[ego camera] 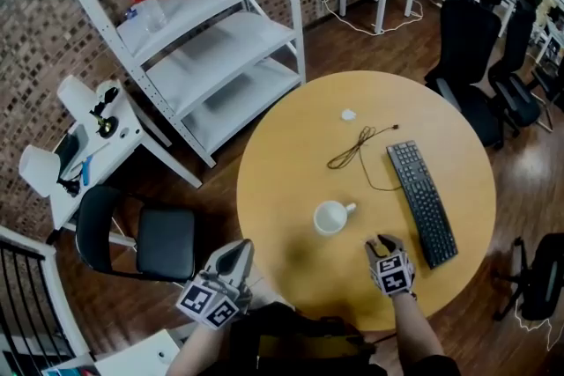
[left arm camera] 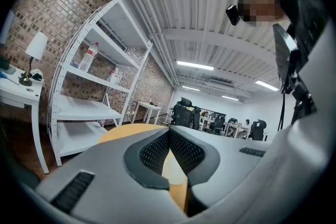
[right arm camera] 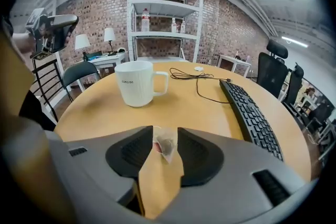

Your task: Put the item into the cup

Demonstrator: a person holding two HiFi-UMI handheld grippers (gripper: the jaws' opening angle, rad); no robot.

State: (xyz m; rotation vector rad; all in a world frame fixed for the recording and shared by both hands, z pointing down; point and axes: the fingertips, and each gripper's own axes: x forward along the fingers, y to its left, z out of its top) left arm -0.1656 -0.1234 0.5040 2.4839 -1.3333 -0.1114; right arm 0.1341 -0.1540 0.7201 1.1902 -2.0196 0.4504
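Observation:
A white cup (ego camera: 330, 217) stands upright near the middle of the round wooden table (ego camera: 282, 180), its handle to the right. In the right gripper view the cup (right arm camera: 136, 84) is ahead and a little left. My right gripper (ego camera: 381, 242) rests low at the table's near edge, to the right of the cup. Its jaws (right arm camera: 165, 135) stand wide, and a small clear packet (right arm camera: 164, 146) with something red and dark inside sits between the pads, not squeezed. My left gripper (ego camera: 240, 251) hovers off the table's near-left edge with its tips (left arm camera: 169, 136) together and nothing in them.
A black keyboard (ego camera: 423, 202) lies right of the cup, and a thin black cable (ego camera: 357, 150) curls behind it. A small white object (ego camera: 349, 114) sits at the far side. A white shelf unit (ego camera: 211, 40) and a black chair (ego camera: 150, 242) stand to the left.

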